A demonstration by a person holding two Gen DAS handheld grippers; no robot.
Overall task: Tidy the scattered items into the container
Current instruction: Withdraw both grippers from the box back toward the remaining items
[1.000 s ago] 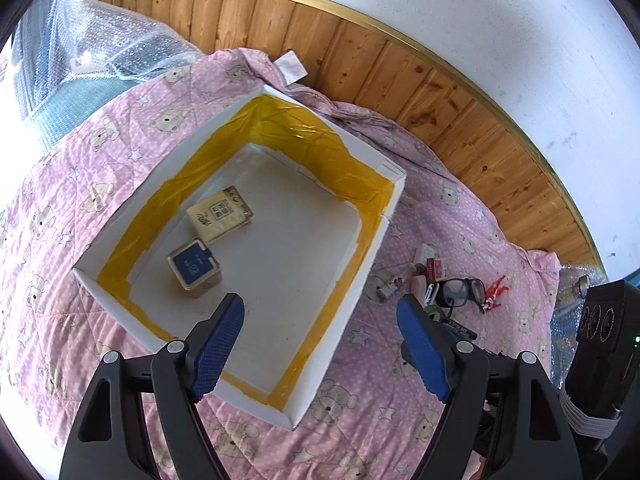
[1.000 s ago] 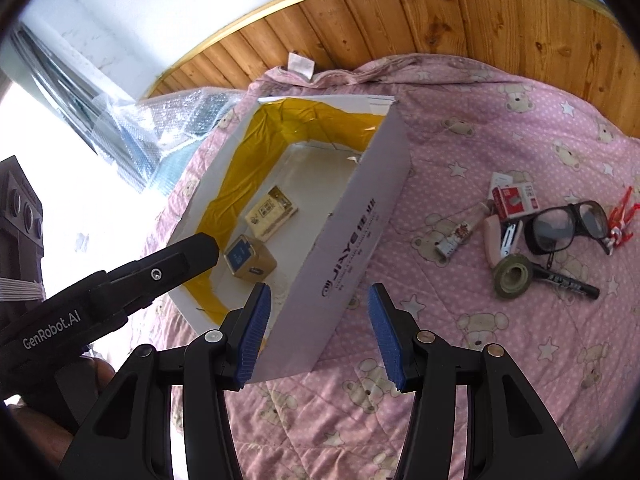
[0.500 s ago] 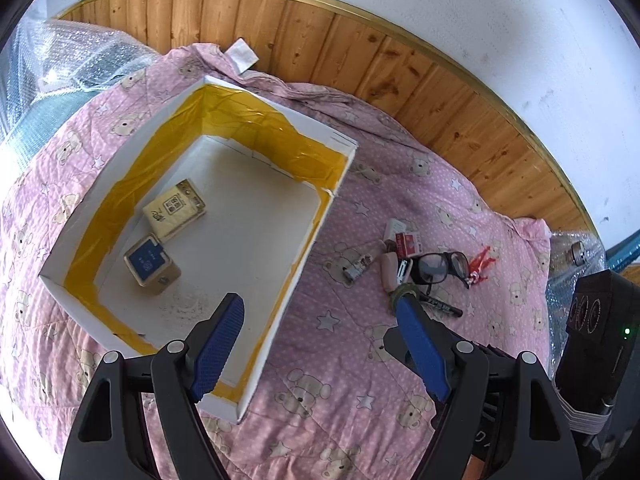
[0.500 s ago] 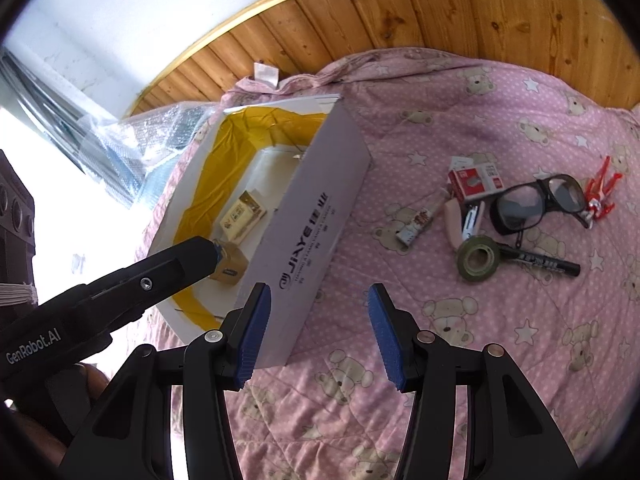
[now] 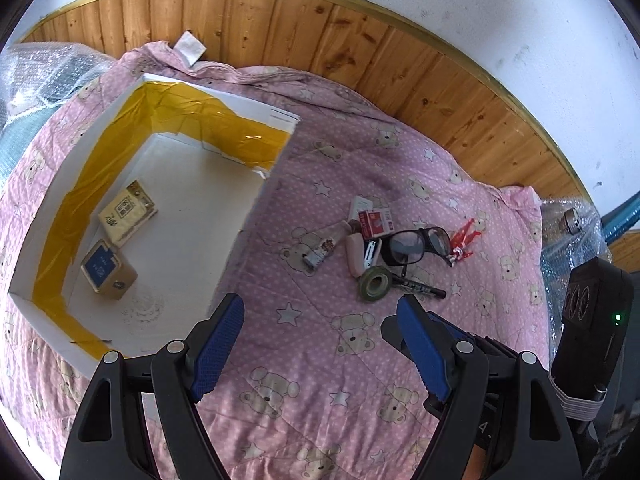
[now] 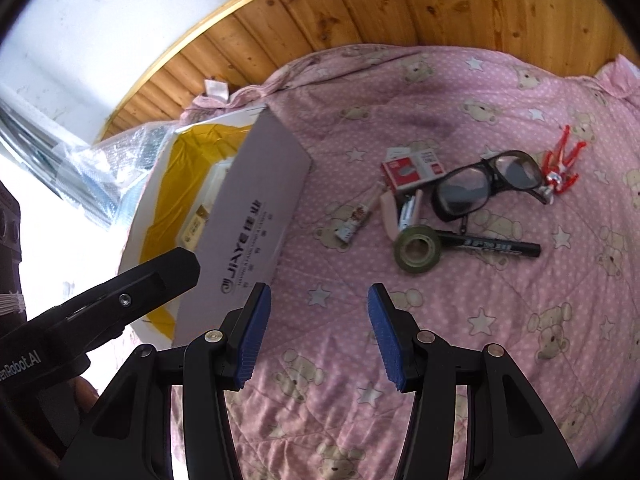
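Note:
A white box (image 5: 276,118) (image 6: 256,200) lined with yellow tape lies on the pink quilt at left; inside are a tan packet (image 5: 127,212) and a small blue-topped carton (image 5: 107,270). To its right lies a cluster: black glasses (image 5: 416,244) (image 6: 486,184), a green tape roll (image 5: 375,283) (image 6: 418,248), a black marker (image 5: 420,287) (image 6: 496,245), a red-and-white packet (image 5: 374,220) (image 6: 410,170), a small tube (image 5: 322,250) (image 6: 354,220), a pink stapler (image 5: 356,254) (image 6: 390,216) and red clips (image 5: 464,240) (image 6: 562,160). My left gripper (image 5: 320,316) and right gripper (image 6: 316,304) both hang open and empty above the quilt.
Wooden floorboards (image 5: 360,52) curve behind the quilt below a white wall. Bubble wrap (image 5: 44,76) lies at the far left and more (image 5: 568,232) at the right. Bare quilt (image 6: 500,320) stretches in front of the cluster. The left gripper's body (image 6: 100,300) shows in the right wrist view.
Both grippers have swung rightward away from the box and toward the cluster of items. Their jaws have stayed open and nothing was picked up.

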